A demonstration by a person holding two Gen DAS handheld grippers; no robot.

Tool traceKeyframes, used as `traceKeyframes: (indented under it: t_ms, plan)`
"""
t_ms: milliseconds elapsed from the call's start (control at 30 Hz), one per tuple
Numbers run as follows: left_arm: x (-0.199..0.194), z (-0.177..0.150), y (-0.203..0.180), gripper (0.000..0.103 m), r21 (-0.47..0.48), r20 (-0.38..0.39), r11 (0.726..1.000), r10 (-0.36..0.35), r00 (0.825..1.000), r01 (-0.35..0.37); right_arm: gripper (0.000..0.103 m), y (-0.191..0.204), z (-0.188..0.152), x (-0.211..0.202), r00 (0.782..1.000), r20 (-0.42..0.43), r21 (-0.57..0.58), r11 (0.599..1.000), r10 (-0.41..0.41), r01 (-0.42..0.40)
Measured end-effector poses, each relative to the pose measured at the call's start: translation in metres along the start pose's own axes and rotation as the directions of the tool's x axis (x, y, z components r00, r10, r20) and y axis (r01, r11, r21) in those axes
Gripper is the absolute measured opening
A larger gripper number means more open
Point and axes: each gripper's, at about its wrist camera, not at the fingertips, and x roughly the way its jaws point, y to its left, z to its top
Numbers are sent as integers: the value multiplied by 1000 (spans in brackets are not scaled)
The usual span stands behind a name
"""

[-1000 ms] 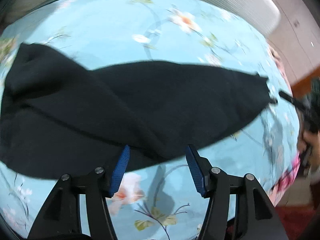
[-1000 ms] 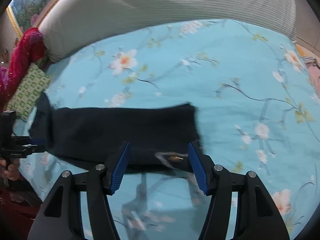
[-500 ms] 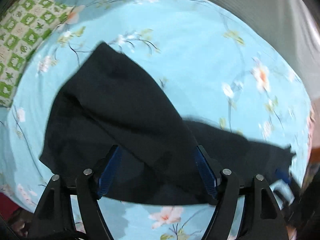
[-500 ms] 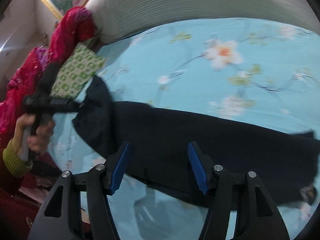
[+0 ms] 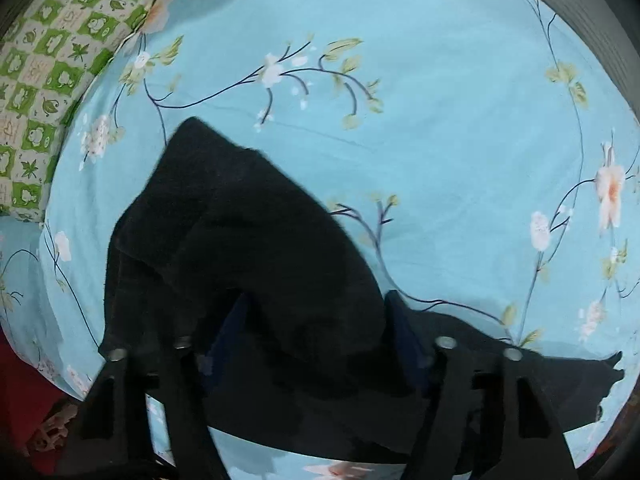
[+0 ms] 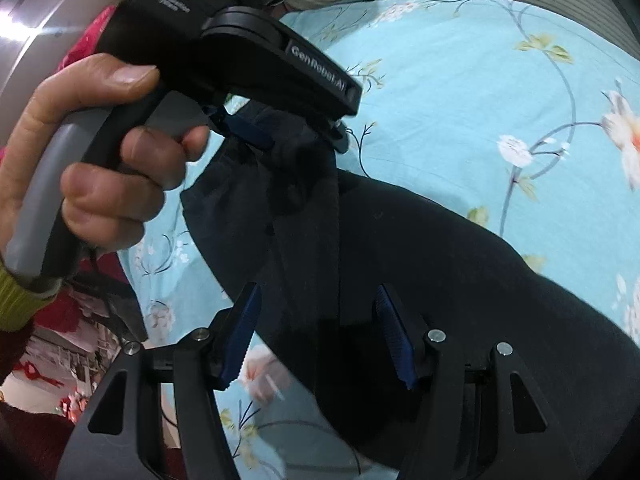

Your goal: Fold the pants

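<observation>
The black pants (image 5: 248, 248) lie on a bed covered by a light blue sheet (image 5: 440, 152) printed with pale flowers and thin dark branches. In the left wrist view the garment spreads from a raised, bunched point near the middle of the bed down toward the near edge, with one long part trailing off to the right and ending in a ragged corner. A green and white checked pillow (image 5: 48, 80) sits at the far left corner of the bed, apart from the pants.

The left gripper (image 5: 316, 336) points down over the bunched part. Its jaws are closing, and a fold of the black cloth rises between them. In the right wrist view this same gripper (image 6: 280, 136) has a gathered tuft of the pants caught between its blue pads, the cloth hanging down from it in a drape. A person's hand (image 6: 96, 152) wraps the grey handle, with a yellow-green cuff at the wrist.

The right gripper (image 6: 316, 340) hovers over the near part of the pants with its jaws standing well apart; its blue pads (image 6: 394, 340) press on nothing.
</observation>
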Motion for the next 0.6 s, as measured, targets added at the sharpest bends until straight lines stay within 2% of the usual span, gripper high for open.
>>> traceKeyframes:
  t_ms: [33, 67, 100, 167, 200, 233, 300, 433, 600]
  plan:
    - [0, -3, 3, 47, 2, 9, 1000, 0, 1000, 0, 58, 0, 0, 3, 1000, -9, -4, 1000, -2, 2]
    - [1, -6, 4, 31, 0, 18, 1000, -3, 1000, 3, 53, 0, 0, 8, 1000, -16, -10, 1000, -1, 1]
    - [0, -9, 11, 16, -7, 29, 1000, -18, 999, 18, 41, 3, 0, 12, 1000, -23, -15, 1000, 11, -11]
    - [-3, -19, 24, 9, -27, 50, 998, -57, 997, 59, 27, 5, -2, 16, 999, -30, -25, 999, 29, -30]
    - [-7, -25, 33, 7, -42, 70, 995, -89, 994, 92, 13, 7, -2, 17, 999, -29, -36, 999, 33, -34]
    - [-10, -32, 40, 6, -53, 91, 992, -112, 990, 117, 7, 10, -3, 17, 999, -28, -52, 998, 30, -31]
    - [-21, -43, 57, 5, -68, 159, 981, -169, 973, 181, 7, 17, -4, 15, 1000, -22, -92, 996, 15, -17]
    - [-37, -68, 96, 5, -103, 247, 956, -245, 938, 276, 6, 33, -2, -4, 1000, 16, -134, 991, 26, -24]
    - [-36, -114, 133, 4, -179, 301, 878, -381, 874, 444, 6, 49, -7, -17, 1000, 22, -197, 980, 15, -10]
